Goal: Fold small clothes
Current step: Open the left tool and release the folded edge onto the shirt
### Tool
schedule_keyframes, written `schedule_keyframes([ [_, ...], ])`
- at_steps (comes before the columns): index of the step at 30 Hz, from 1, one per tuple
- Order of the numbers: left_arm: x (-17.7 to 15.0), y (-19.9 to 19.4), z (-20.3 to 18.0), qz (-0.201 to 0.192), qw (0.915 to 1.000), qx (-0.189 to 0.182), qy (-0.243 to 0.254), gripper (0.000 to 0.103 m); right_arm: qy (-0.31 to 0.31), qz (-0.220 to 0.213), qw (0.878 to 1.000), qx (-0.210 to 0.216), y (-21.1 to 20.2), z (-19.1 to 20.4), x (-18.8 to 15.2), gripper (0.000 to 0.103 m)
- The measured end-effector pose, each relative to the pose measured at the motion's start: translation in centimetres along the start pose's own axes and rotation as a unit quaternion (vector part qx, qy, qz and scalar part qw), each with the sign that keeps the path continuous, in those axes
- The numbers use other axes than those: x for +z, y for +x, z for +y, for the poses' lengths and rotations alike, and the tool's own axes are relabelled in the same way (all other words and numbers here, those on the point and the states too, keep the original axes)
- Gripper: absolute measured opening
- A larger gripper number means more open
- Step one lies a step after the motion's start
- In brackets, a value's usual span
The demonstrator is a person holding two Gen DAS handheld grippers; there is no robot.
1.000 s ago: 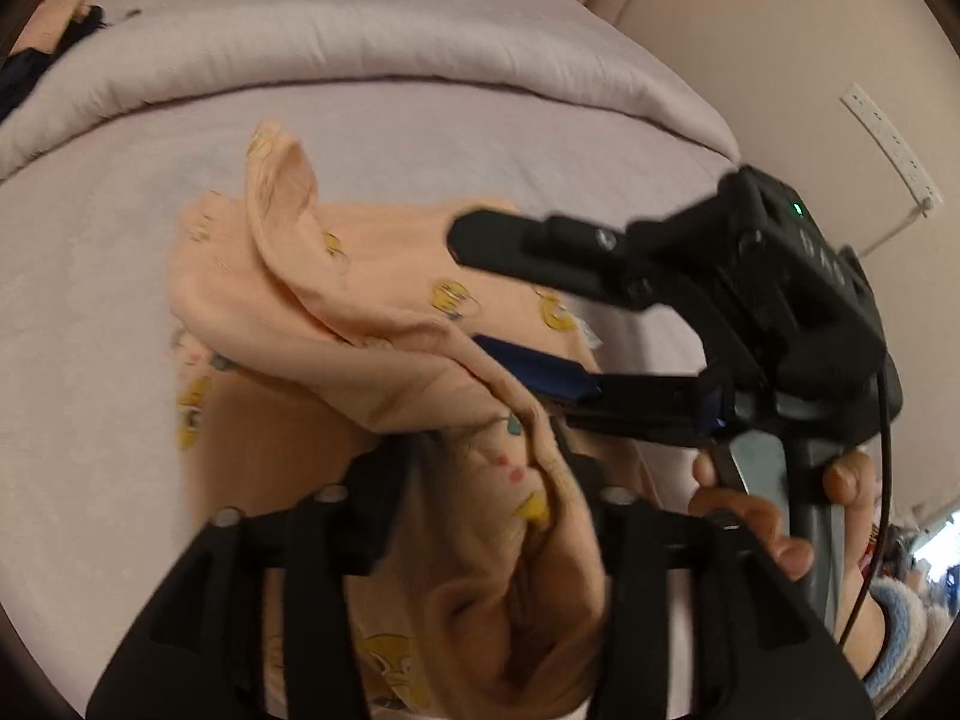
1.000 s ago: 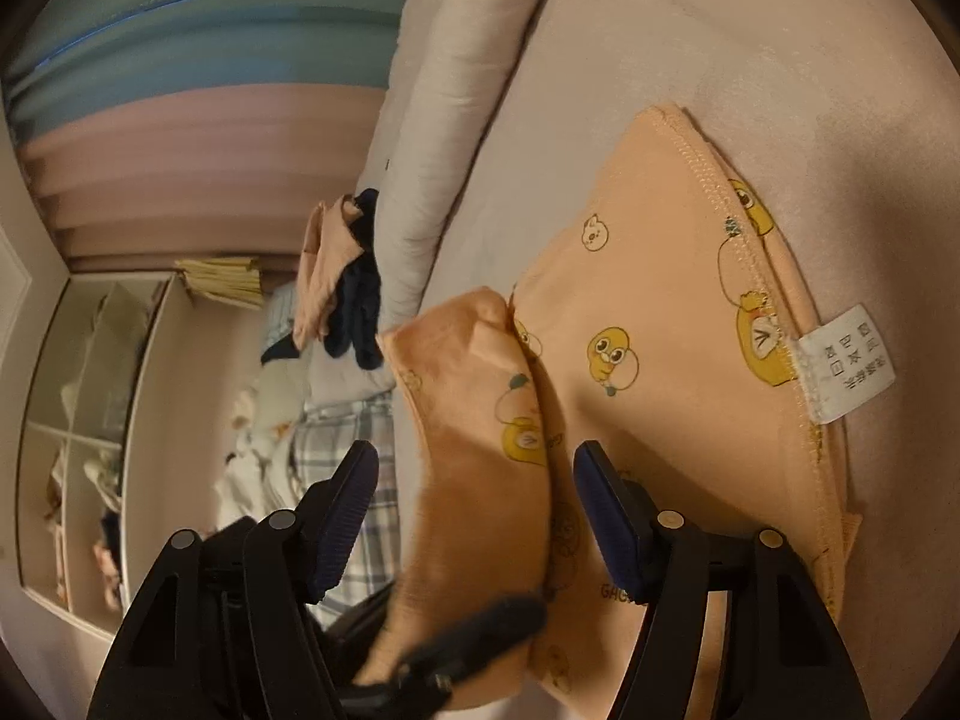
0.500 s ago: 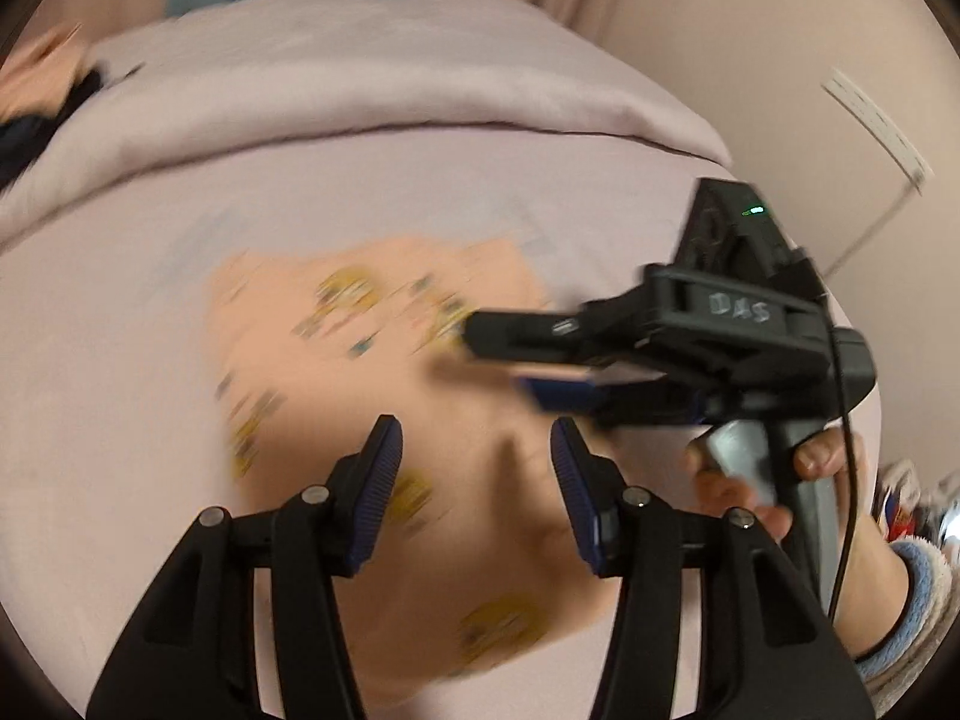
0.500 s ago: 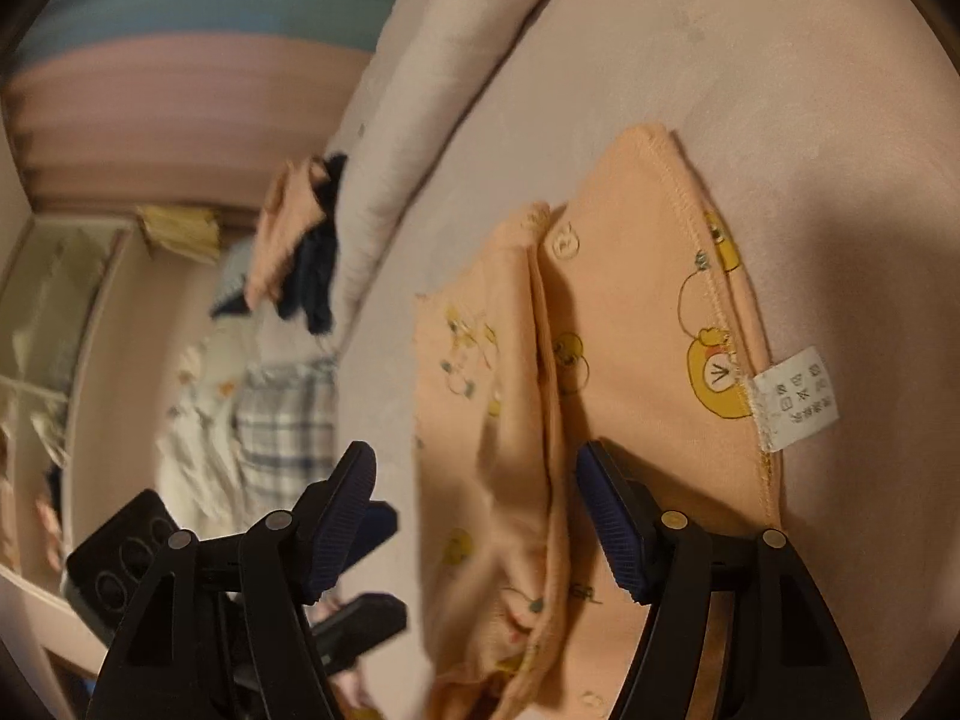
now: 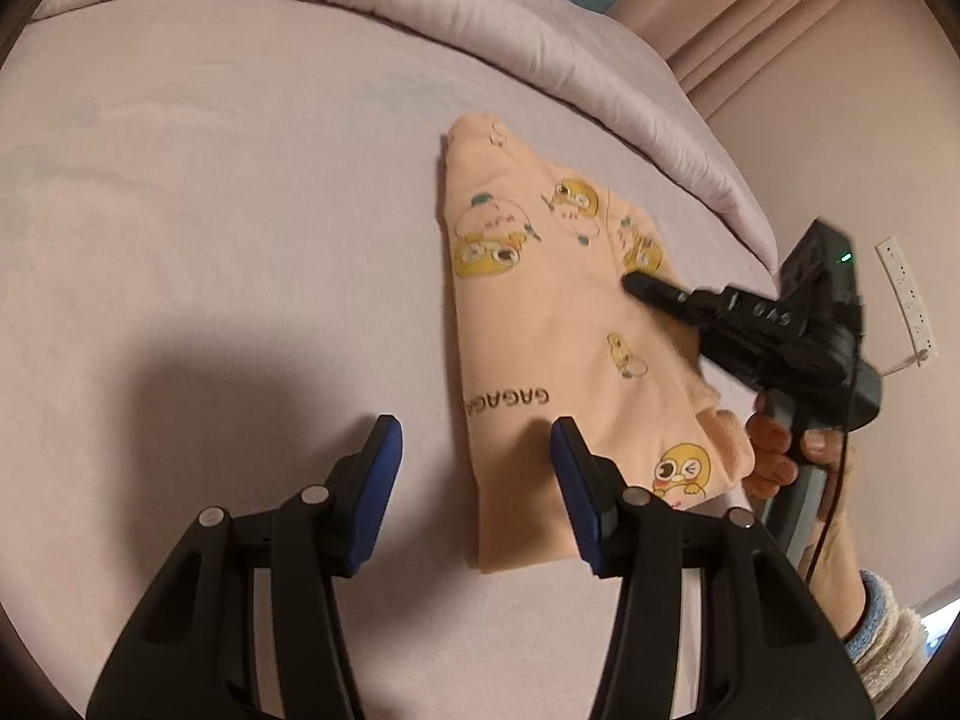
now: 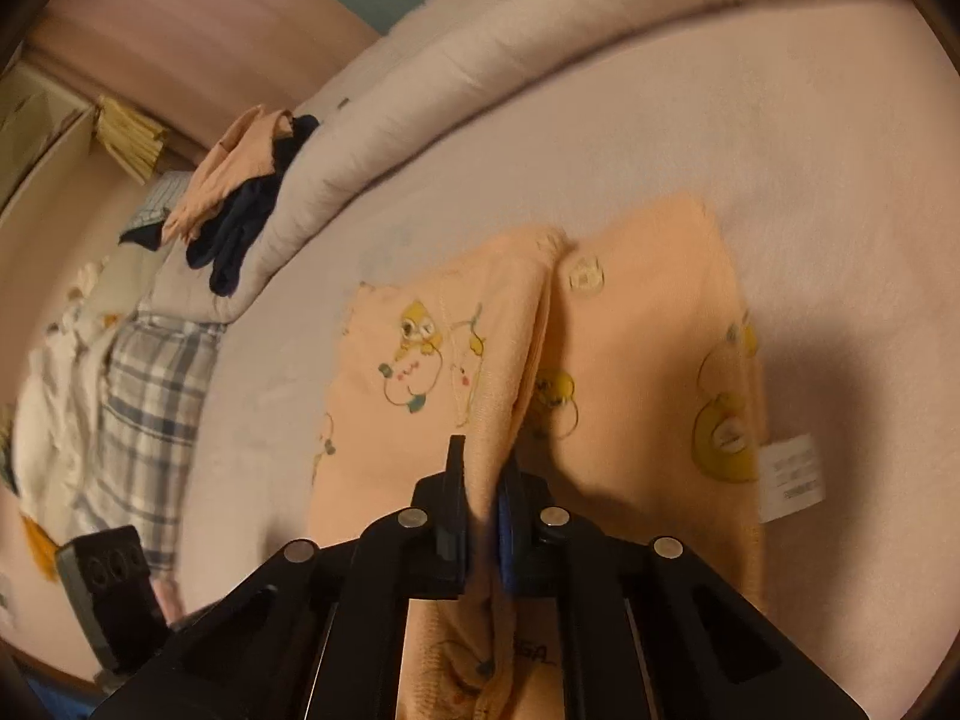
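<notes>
Now the peach cotton garment printed with yellow cartoon chicks (image 5: 576,324) lies folded flat on the pale lilac bed sheet (image 5: 228,192), whereas a second ago a bunched fold of it was lifted between the jaws of the left gripper (image 5: 474,468). Those jaws have since let go and stand parted with nothing pinched; the left blue pad (image 5: 378,480) hangs over bare sheet and the right one over the garment's near edge by the "GAGA" lettering. The right gripper (image 6: 480,498), which stood wide over the cloth a moment ago, is now clenched on a raised ridge of the peach fabric near the middle of the garment, the cloth rising between its two black fingers (image 6: 453,480). In the left wrist view the same gripper reaches in from the right, its tip resting on the garment, held by a hand (image 5: 780,456) with a fluffy blue-and-white sleeve (image 5: 882,630). A white care label (image 6: 792,480) shows at the garment's right edge. Beyond it runs a rolled lilac quilt (image 5: 540,42); a heap of peach and navy clothes (image 6: 246,192) lies on its far end, with a blue-and-white checked cloth (image 6: 150,396) below. A white power strip (image 5: 909,294) hangs on the wall.
</notes>
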State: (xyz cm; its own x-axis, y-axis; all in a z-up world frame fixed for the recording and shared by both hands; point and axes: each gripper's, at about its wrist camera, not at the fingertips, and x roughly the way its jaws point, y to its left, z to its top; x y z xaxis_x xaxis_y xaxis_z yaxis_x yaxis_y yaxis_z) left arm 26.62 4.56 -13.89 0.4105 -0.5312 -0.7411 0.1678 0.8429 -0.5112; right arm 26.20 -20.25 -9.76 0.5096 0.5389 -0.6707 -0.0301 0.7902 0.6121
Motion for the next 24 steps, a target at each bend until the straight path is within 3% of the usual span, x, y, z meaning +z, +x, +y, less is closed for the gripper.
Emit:
schedule_keyframes([
  [6,-0.2,0.2,-1.9,0.008,0.9995,-0.016,0.025,0.054,-0.03,-0.046,0.997,-0.048,-3.4,0.0,0.7,0.008],
  [11,0.1,0.7,-2.8,0.013,0.9991,-0.021,0.034,0.054,0.001,-0.035,0.995,-0.093,-3.4,-3.5,0.1,0.008],
  [14,0.4,1.0,-4.1,0.01,0.9985,-0.018,0.05,0.054,0.007,-0.01,0.996,-0.087,-2.1,-4.4,-0.2,0.008],
  [17,0.9,1.6,-5.6,0.001,0.9978,-0.013,0.065,0.054,0.015,-0.021,0.997,-0.078,-2.7,-4.2,0.2,0.009],
  [22,1.5,2.5,-7.3,-0.009,0.9958,-0.004,0.091,0.053,-0.05,-0.057,0.988,-0.133,-5.1,-2.1,-0.8,0.016],
  [24,1.6,2.8,-7.7,-0.014,0.9949,0.007,0.1,0.051,-0.085,-0.069,0.985,-0.135,-5.9,-1.0,-1.5,0.016],
])
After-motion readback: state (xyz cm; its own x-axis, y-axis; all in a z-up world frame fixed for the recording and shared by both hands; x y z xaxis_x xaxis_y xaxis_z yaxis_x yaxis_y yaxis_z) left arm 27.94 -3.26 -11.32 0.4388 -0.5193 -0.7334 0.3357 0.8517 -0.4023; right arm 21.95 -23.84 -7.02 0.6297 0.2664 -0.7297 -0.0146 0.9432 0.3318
